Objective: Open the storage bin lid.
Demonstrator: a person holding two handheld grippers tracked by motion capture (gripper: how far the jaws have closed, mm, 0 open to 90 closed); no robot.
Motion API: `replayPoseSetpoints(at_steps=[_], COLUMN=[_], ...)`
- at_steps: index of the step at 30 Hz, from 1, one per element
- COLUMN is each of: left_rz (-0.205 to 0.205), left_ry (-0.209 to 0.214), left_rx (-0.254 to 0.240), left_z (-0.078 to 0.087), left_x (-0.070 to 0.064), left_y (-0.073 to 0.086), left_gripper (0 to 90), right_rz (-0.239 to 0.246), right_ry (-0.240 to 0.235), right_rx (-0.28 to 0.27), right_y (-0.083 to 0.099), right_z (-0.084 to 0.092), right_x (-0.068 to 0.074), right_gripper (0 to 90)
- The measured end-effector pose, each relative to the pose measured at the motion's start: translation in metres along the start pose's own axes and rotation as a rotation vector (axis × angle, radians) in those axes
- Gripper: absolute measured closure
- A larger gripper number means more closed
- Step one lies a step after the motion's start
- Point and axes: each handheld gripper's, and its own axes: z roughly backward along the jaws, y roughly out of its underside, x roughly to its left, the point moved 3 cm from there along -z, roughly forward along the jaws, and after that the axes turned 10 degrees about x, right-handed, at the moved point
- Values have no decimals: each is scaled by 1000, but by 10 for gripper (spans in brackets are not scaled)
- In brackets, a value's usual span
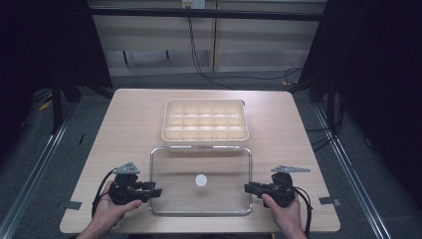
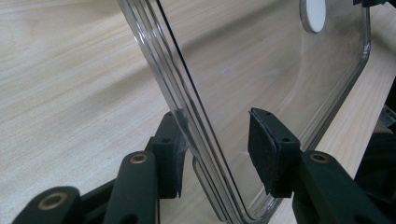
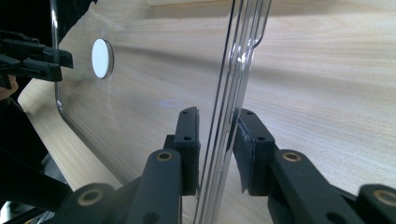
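Clear, glossy, round-cornered plastic lid (image 1: 201, 180) with white disc (image 1: 200, 179) lies on wooden table (image 1: 124, 124). Left gripper (image 1: 154, 190) is released, jaws straddling the rim; right gripper (image 1: 248, 187) slackly brackets the opposite rim.

No readable text, labels or numbers anywhere.

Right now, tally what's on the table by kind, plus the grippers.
Cream plastic divided tray: 1
Clear plastic lid with rounded corners: 1
White round disc on the lid: 1
Black two-jaw grippers: 2, left gripper and right gripper, one at each side edge of the lid
Total: 5
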Motion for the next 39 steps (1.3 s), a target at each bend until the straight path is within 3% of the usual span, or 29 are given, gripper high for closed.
replayPoseSetpoints(at_steps=[2,6,8,13,21,27,31,39], left_rz=[3,12,30,48,50,42,60,47], left_ry=[-2,-11,-1,20,32,-6,11,7], left_rx=[10,26,8,29,56,78,81,92], left_z=[-1,-6,-7,-11,-16,-17,-19,-20], left_x=[1,4,5,10,14,15,18,19], left_y=[-2,-3,-2,-3,-6,-4,-4,-4], left_gripper=[567,540,543,539,536,537,537,535], right_rz=[5,33,33,13,3,-7,-13,-6], right_ry=[0,41,40,20,44,65,66,102], right_rx=[2,63,63,51,97,108,118,120], right_y=[0,-4,-4,-4,-8,-7,-8,-8], right_z=[0,-6,-6,-11,-16,-22,-23,-25], right_x=[0,-1,-2,-8,-13,-16,-17,-17], right_gripper=[718,673,673,660,627,583,581,559])
